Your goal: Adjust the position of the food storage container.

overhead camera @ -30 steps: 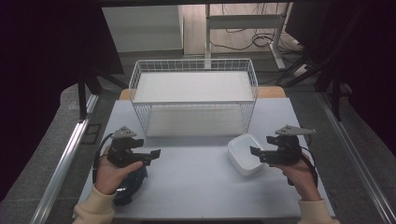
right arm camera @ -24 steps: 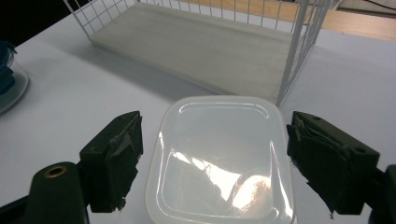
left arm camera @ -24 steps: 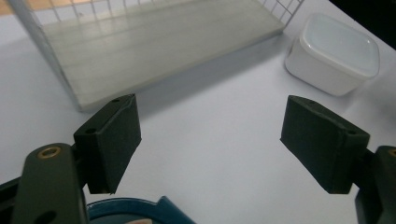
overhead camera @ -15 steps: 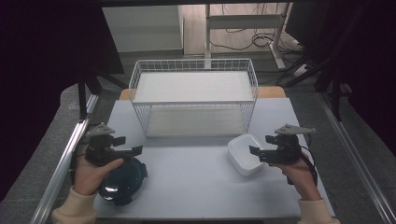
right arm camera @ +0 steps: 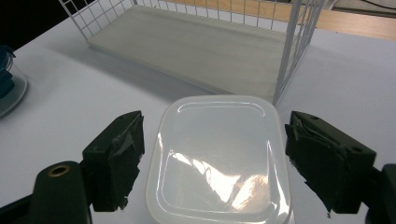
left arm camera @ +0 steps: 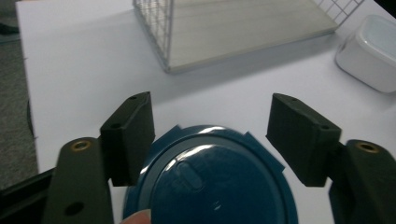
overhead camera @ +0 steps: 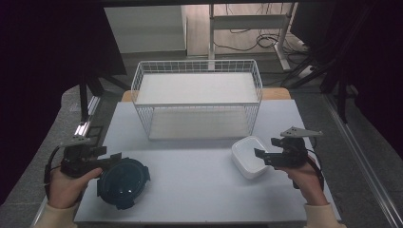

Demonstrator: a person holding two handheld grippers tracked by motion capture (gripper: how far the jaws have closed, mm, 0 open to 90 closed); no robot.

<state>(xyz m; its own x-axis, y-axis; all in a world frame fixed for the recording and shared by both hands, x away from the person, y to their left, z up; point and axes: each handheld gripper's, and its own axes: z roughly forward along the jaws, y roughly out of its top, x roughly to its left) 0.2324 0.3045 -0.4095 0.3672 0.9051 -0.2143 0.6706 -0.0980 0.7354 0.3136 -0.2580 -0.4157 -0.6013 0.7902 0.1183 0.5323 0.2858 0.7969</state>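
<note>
A round dark-blue lidded container [overhead camera: 123, 183] sits near the front left of the white table [overhead camera: 195, 190]. My left gripper [overhead camera: 112, 160] is at its left edge and points right. In the left gripper view the blue container [left arm camera: 210, 186] lies low between the jaws of the left gripper [left arm camera: 209, 116]. Those jaws have just been closing, but the right pad still stands clear of the lid, so the gripper is open. A white rectangular lidded box [overhead camera: 249, 157] rests at the right. The right gripper [overhead camera: 261, 156] straddles the white box [right arm camera: 219, 158], open, with gaps on both sides.
A white wire rack [overhead camera: 197, 99] with a pale board on each of two levels stands at the back middle of the table. Dark floor, rails and cables surround the table. Bare tabletop lies between the two containers.
My left hand has moved left, off the blue container, which now shows fully beside the jaws. The left jaws have narrowed a little. The right hand and white box have kept still.
</note>
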